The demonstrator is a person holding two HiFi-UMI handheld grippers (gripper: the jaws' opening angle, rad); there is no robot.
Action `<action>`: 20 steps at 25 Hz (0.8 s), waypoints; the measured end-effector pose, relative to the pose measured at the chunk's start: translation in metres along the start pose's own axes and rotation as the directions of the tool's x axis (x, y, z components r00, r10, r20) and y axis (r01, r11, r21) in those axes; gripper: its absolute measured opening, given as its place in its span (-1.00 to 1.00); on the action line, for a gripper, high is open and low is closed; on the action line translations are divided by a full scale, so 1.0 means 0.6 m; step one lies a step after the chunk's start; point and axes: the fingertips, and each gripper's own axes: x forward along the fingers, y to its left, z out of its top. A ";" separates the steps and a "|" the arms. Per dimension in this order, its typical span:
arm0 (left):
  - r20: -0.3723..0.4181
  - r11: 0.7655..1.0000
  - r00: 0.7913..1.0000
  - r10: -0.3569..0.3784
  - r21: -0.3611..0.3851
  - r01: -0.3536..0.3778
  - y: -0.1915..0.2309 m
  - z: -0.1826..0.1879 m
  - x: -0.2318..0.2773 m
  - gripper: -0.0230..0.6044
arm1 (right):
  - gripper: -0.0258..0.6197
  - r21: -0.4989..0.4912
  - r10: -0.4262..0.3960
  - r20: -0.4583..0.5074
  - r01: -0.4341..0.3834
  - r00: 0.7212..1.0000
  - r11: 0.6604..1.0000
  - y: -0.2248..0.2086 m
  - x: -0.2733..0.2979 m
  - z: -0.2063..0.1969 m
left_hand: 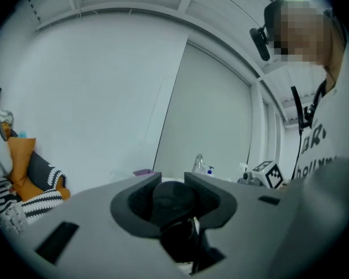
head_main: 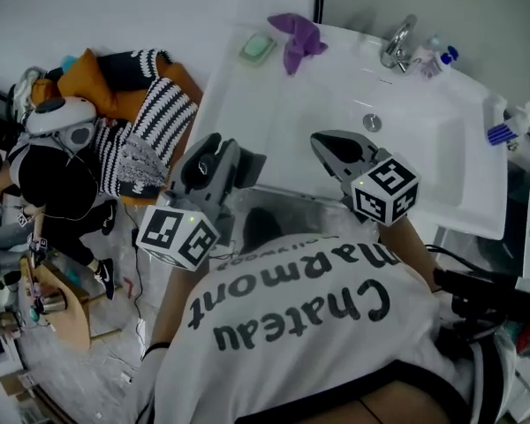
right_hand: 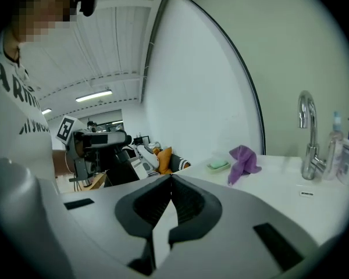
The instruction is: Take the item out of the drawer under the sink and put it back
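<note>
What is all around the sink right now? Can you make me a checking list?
Surface: white sink counter, with a drain in the basin.
Job's things: dark round item clamped in the left gripper's jaws; the drawer cannot be made out below the counter.
Clutter: green soap, purple cloth, bottles beside the faucet, spray bottle at the far right.
Grippers: left gripper closed on the dark round item; right gripper jaws together, nothing in them.
Cables: thin cable on the floor at left.
Surroundings: orange and striped cushions; a person crouching at left.
</note>
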 end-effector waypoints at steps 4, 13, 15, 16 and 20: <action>-0.029 0.996 0.995 -0.093 0.002 0.094 0.010 -0.004 0.050 -0.53 | -0.89 0.001 -0.086 -0.010 0.086 0.996 0.996 -0.022 -0.004 0.004; -0.084 0.950 0.948 -0.307 0.031 0.311 0.046 0.024 0.151 -0.53 | -0.89 0.085 -0.311 0.017 0.308 0.950 0.948 -0.071 0.006 0.020; -0.091 0.933 0.932 -0.352 0.052 0.357 0.053 0.023 0.166 -0.53 | -0.89 0.074 -0.362 0.021 0.359 0.932 0.930 -0.074 0.009 0.016; -0.095 0.922 0.922 -0.375 0.060 0.381 0.056 0.022 0.172 -0.53 | -0.89 0.078 -0.388 0.027 0.385 0.921 0.920 -0.076 0.009 0.013; -0.108 0.885 0.886 -0.451 0.072 0.459 0.075 0.028 0.201 -0.53 | -0.89 0.118 -0.485 0.053 0.477 0.873 0.871 -0.087 0.011 0.017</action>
